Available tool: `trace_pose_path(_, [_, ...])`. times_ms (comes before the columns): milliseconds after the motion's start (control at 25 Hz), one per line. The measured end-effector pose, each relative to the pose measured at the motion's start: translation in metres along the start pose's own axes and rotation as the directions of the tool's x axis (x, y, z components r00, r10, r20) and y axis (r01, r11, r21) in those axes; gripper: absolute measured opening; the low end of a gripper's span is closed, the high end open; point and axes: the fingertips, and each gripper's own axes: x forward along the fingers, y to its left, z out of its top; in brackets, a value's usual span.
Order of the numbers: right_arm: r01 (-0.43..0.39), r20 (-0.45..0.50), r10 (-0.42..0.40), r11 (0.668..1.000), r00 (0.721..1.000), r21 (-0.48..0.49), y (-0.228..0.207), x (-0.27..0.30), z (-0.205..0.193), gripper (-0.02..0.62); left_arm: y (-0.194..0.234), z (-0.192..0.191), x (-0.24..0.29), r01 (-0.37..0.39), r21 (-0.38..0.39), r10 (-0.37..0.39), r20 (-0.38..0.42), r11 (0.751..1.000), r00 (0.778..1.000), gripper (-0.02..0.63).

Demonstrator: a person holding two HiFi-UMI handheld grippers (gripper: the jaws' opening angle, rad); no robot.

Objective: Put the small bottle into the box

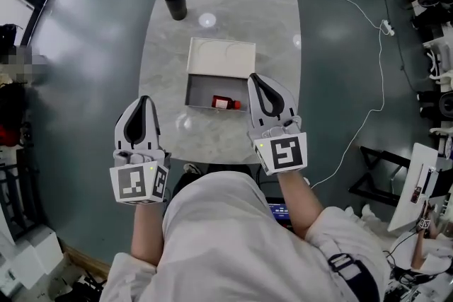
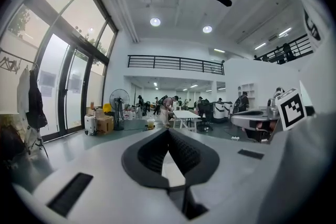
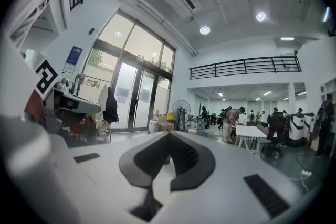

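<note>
From the head view, finds the small bottle [image 1: 224, 103] lying inside the open box [image 1: 200, 90], just left of the right gripper [image 1: 255, 78] with its closed, empty jaws, and well right of the left gripper [image 1: 144, 100]. Through the left gripper view, then the right, sees both pairs of jaws pressed together on nothing. Could clip the box wall with the right jaws, being so near, and shove it across the tabletop [image 1: 233, 10].
</note>
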Motion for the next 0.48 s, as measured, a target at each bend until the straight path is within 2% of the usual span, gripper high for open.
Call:
trace_pose_path(200, [0.023, 0.053, -0.023, 1.0, 0.998, 0.0, -0.003, 0.0, 0.012, 0.025, -0.006, 0.0, 0.005, 0.027, 0.001, -0.027, 0.006, 1.0, 1.0, 0.023])
trace_pose_path(480, [0.035, 0.053, -0.035, 0.999, 0.998, 0.0, -0.004, -0.008, 0.019, 0.025, -0.01, -0.001, 0.008, 0.042, -0.001, -0.042, 0.005, 0.999, 0.999, 0.023])
